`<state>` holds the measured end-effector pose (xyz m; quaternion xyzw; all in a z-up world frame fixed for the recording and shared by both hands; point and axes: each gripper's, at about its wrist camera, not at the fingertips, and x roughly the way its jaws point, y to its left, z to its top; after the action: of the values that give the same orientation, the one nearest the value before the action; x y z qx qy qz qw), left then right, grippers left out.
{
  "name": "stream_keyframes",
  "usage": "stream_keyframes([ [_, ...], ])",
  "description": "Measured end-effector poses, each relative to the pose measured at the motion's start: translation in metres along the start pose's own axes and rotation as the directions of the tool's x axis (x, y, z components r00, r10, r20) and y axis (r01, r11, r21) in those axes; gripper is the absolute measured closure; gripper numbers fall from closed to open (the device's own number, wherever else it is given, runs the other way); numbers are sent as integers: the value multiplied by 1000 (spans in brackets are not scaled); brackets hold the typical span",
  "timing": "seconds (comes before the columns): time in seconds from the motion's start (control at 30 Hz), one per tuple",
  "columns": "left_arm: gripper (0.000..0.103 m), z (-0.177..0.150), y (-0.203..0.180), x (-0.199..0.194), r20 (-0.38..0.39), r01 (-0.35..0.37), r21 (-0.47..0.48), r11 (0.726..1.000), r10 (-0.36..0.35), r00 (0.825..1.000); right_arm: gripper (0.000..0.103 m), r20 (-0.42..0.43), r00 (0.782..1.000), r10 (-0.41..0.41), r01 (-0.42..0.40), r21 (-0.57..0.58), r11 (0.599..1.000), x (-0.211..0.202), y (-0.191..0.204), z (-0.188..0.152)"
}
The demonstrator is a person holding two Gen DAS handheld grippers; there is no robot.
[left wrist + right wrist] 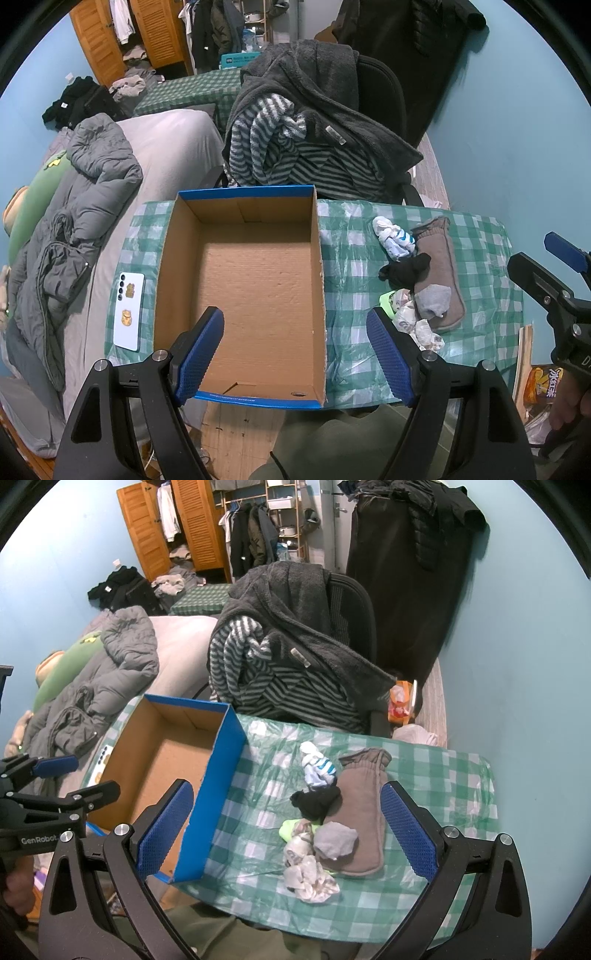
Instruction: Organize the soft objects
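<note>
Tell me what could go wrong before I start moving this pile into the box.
The small socks overlap the long brown mitten, so grabbing one may drag others. The plastic checked tablecloth is wrinkled and may get pinched. The white phone beside the empty cardboard box could get knocked off.

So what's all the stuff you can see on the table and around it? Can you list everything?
Cardboard box: one, brown inside with blue outside, open and empty, on the table's left part.
Table: one, green-and-white checked cover.
Phone: one, white with gold stickers, left of the box.
Brown mitten: one, lying flat, right of the box.
Black sock: one, against the mitten's left edge.
White-and-blue sock: one, bundled, behind the black sock.
Grey sock: one, on the mitten's near end.
Patterned pale socks: small heap, nearest edge; count unclear.
Chair: one, black, draped with grey and striped fleece.
Left gripper: open, over the box.
Right gripper: open, over the socks.
</note>
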<state>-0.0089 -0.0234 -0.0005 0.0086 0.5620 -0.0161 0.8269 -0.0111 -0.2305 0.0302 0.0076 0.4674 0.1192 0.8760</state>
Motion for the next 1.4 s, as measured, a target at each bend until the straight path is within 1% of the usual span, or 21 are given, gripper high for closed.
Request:
stream_keyframes([
  [0.27, 22, 0, 0, 0, 0, 0, 0, 1000, 0, 1000, 2, 2, 1000, 2, -2, 0, 1000, -2, -6, 14],
  [0.37, 22, 1, 0, 0, 0, 0, 1, 1000, 0, 1000, 2, 3, 1000, 3, -3, -2, 1000, 1, -1, 1],
  [0.8, 22, 0, -11, 4, -9, 3, 6, 1000, -3, 1000, 2, -1, 1000, 1, -1, 0, 1000, 2, -4, 1],
  [0.83, 22, -1, -12, 4, -9, 4, 8, 1000, -4, 1000, 2, -1, 1000, 1, -1, 2, 1000, 2, -10, 3],
  [0.93, 22, 4, -19, 7, -10, 1, 18, 1000, -1, 1000, 2, -7, 1000, 5, -5, 10, 1000, 4, -12, 2],
  [1.07, 22, 7, -20, 11, -10, -4, 24, 1000, 5, 1000, 2, -25, 1000, 3, -3, 20, 1000, 7, -30, 0],
  [1.2, 22, 9, -26, 20, -28, -8, 38, 999, 9, 1000, 2, -40, 999, -6, 7, 34, 999, 7, -42, 0],
  [1.4, 22, 7, -44, 35, -58, -2, 81, 997, 7, 998, 2, -77, 997, -4, 11, 84, 996, 16, -67, -11],
])
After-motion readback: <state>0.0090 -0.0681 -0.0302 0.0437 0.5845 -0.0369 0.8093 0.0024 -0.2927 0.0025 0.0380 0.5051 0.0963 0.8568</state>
